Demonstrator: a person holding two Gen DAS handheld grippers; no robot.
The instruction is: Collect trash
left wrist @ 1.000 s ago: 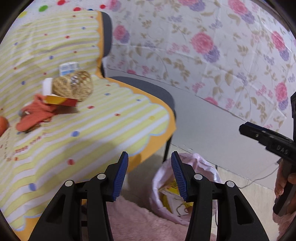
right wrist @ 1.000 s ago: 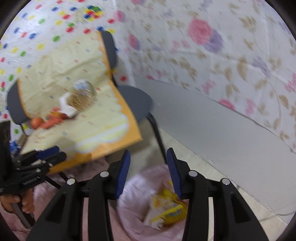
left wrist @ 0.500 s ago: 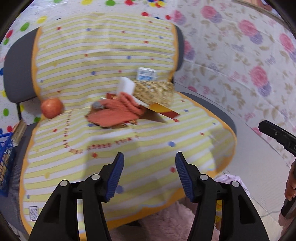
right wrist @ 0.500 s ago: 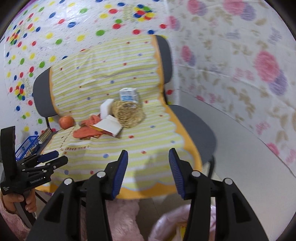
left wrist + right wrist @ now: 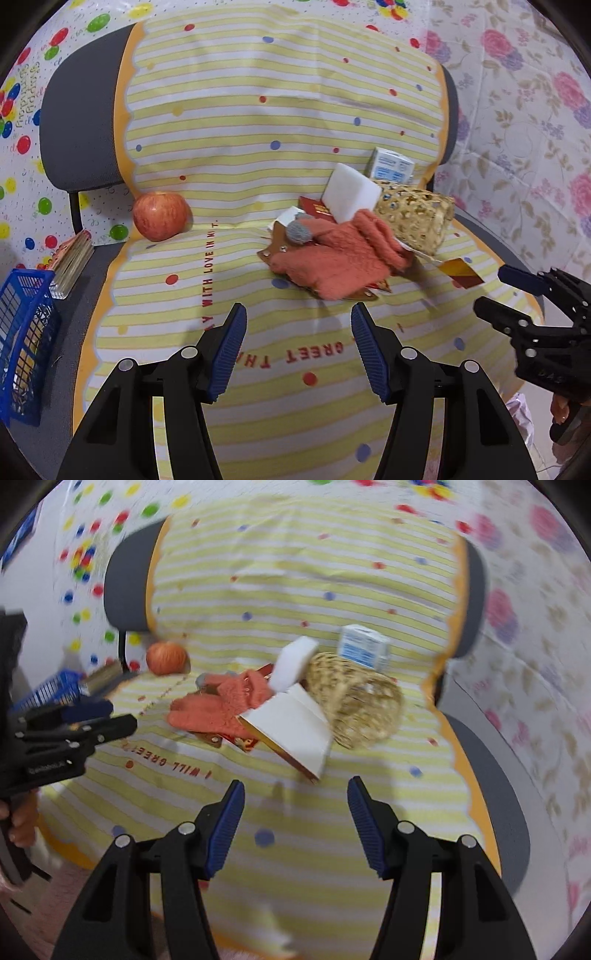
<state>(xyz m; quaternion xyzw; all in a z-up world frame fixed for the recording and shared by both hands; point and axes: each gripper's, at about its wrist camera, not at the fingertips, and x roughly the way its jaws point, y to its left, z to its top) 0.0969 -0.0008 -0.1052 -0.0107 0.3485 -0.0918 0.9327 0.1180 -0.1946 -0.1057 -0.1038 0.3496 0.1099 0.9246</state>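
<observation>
Left gripper: jaws apart, nothing between the blue pads, hanging over the front of the striped cloth. It stands wider than a second ago and level with half a second ago.

Right gripper: jaws opening, empty, over the same cloth and to the right of the left one.

Change of view: a second ago both cameras looked past the seat edge at the pink bag on the floor, yellow packaging inside it. Now both face the covered chair squarely; only a scrap of the pink bag shows at the lower right of the left view.

Pile at mid-seat, ahead of both grippers and clear of them: an orange glove across a brown leather piece, a white block leaning behind it, a woven wicker basket on its side to the right, a small blue-and-white carton behind the basket. In the right view an open white booklet lies against the basket's near side.

An apple sits alone at the seat's back left. A blue crate stands left of the chair.
</observation>
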